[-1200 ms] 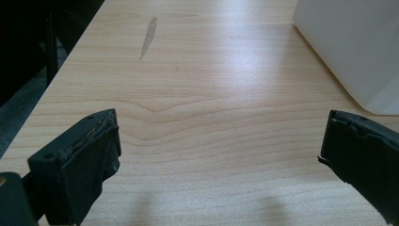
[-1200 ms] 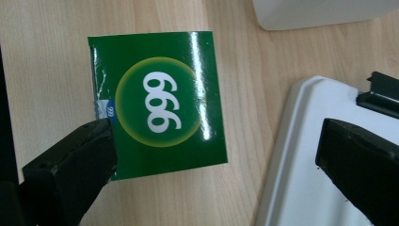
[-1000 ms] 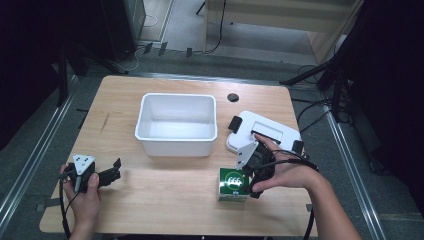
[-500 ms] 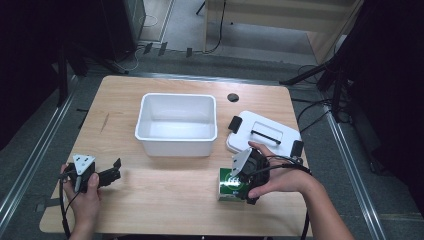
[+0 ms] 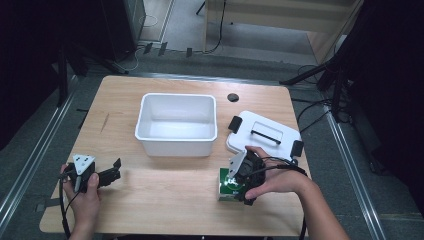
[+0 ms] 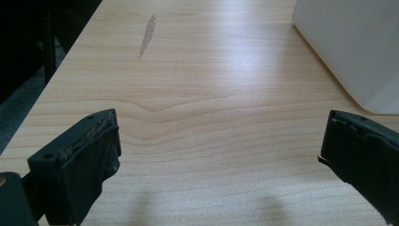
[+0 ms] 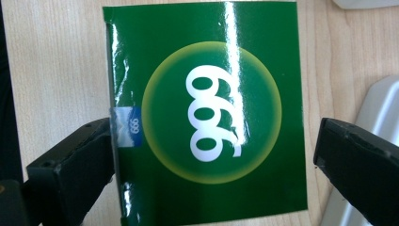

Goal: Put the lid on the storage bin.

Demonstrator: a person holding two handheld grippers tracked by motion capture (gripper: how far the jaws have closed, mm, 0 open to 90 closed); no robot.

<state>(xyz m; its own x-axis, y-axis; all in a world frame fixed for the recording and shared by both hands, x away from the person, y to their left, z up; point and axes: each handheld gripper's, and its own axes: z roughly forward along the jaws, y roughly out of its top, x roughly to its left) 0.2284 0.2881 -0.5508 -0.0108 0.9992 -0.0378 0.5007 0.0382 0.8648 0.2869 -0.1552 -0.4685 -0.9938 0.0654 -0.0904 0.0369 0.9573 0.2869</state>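
At the table's near edge, the right gripper (image 5: 239,181) hangs over a green box (image 5: 226,186) lying flat on the wood, its jaws spread wide to either side of the box. In the right gripper view one jaw looks to be just touching the box's (image 7: 207,113) edge while the other stands clear of it, so nothing is clamped yet. Across the table's (image 5: 165,200) near side, the left gripper (image 5: 116,171) rests low in the person's hand, jaws apart and holding nothing, bare wood between them. Farther back stands a white bin (image 5: 178,123), apparently empty, with its lid (image 5: 263,132) lying on the table just beyond the box. By the look of it, the job is at its start: the box is still to be gripped and lifted, probably into the bin, and the lid is still off.
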